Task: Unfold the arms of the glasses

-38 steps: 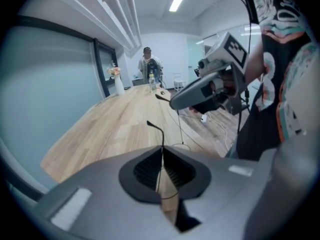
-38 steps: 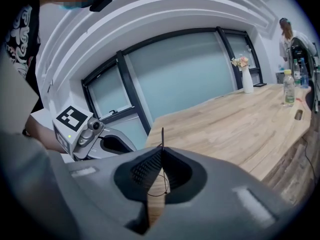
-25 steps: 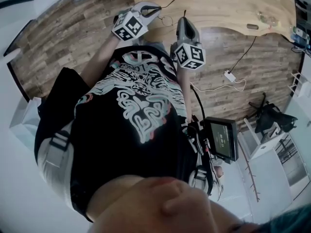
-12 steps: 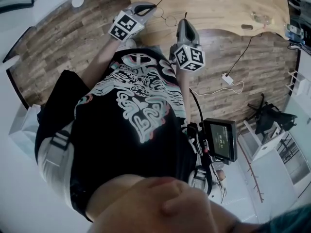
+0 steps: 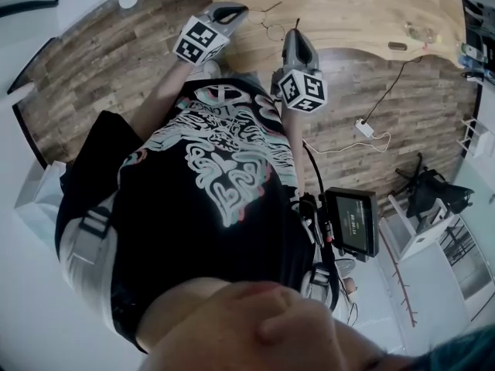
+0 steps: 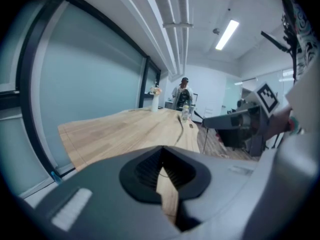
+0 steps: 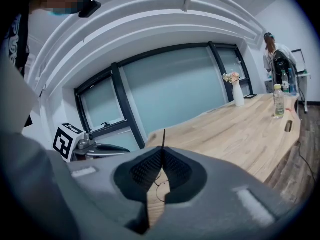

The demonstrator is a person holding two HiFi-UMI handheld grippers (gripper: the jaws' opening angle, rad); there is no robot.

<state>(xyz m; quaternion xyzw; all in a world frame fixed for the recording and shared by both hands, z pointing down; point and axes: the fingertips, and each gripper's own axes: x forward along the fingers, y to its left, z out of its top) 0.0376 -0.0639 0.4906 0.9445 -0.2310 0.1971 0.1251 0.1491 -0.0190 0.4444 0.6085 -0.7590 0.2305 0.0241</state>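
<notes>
Where right gripper [image 7: 163, 151] jaws pinch, glasses [image 7: 161, 189] mostly hidden, thin arm [image 7: 163, 136] protruding.

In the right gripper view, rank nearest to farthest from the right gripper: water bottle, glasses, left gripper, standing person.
1. glasses, an arm pinched in the jaws of the right gripper.
2. left gripper, close at left.
3. water bottle, far right on the table.
4. person, beyond the table's end.

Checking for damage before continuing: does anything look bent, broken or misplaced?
Nothing stands out: the glasses look intact, one arm pinched in the left gripper, the other in the right gripper, over the table.
</notes>
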